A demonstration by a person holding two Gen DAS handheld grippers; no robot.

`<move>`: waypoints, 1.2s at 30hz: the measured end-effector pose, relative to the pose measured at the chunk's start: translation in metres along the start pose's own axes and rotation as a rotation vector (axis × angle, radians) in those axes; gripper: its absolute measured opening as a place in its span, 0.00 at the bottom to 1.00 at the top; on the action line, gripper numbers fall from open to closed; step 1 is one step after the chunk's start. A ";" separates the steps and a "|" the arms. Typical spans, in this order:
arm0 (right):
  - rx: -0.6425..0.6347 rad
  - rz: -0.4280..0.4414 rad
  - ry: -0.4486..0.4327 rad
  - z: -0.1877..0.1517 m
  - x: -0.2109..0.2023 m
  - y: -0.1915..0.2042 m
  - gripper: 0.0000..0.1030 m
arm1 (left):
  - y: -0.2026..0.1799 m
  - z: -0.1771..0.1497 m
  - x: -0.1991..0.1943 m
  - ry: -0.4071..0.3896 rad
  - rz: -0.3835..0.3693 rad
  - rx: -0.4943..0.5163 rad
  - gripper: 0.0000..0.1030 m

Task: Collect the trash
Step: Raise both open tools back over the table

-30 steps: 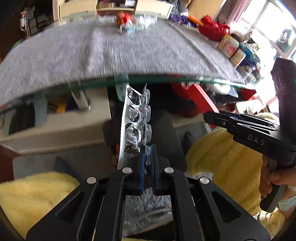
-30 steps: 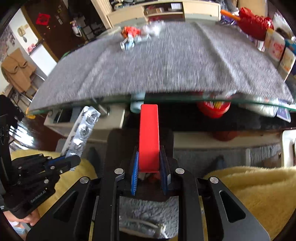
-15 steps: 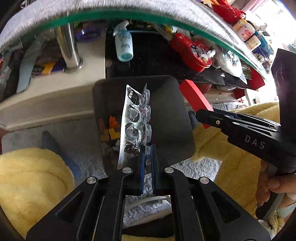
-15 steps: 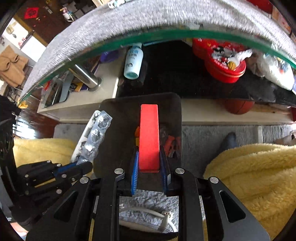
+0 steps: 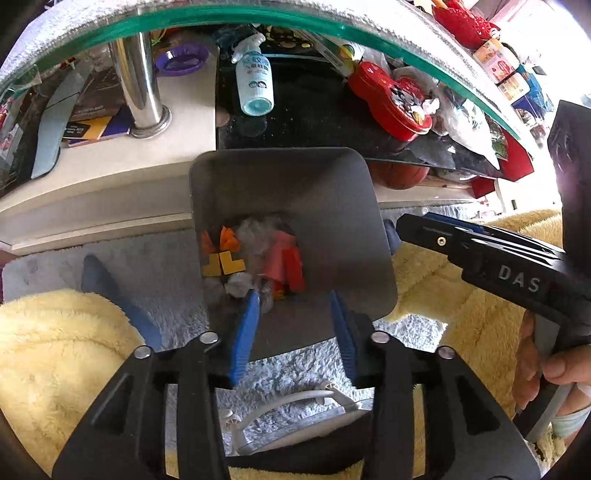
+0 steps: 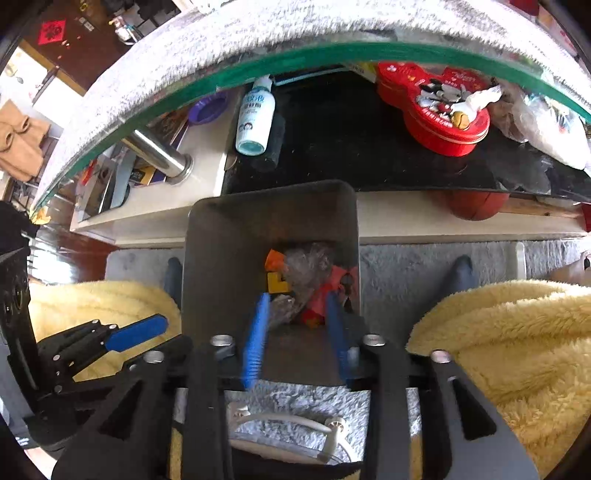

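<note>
Trash (image 5: 258, 258) now lies in the bin (image 5: 332, 192), dropped from both grippers (image 5: 295, 306) (image 6: 295, 306), jaws opening, empty.

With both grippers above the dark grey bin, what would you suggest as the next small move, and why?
Probably lift both grippers clear of the dark grey plastic bin. The left gripper and right gripper are opening with nothing between their blue pads, while red, orange and yellow scraps lie in the bin, so both drops look finished.

Bin (image 5: 332, 206) mouth open above; glass tabletop (image 5: 258, 14) edge overhangs beyond.
</note>
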State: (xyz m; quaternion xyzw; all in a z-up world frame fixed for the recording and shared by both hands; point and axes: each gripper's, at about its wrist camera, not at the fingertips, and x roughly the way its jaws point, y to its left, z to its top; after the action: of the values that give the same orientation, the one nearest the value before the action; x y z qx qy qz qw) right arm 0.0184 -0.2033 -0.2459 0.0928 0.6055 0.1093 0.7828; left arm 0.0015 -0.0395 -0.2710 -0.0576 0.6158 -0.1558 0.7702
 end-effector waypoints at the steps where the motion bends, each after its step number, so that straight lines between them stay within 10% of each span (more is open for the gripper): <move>1: 0.002 -0.006 -0.012 0.002 -0.004 -0.001 0.53 | 0.000 0.001 -0.003 -0.007 0.003 -0.003 0.48; 9: 0.018 -0.002 -0.123 0.029 -0.048 -0.006 0.84 | 0.005 0.021 -0.046 -0.110 0.034 -0.012 0.72; 36: -0.034 -0.110 -0.340 0.236 -0.085 0.005 0.88 | 0.010 0.218 -0.105 -0.328 0.111 0.045 0.83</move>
State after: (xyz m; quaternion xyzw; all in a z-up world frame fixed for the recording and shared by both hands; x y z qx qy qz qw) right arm 0.2264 -0.2255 -0.1071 0.0634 0.4666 0.0595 0.8802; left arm 0.1937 -0.0198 -0.1247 -0.0309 0.4807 -0.1152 0.8687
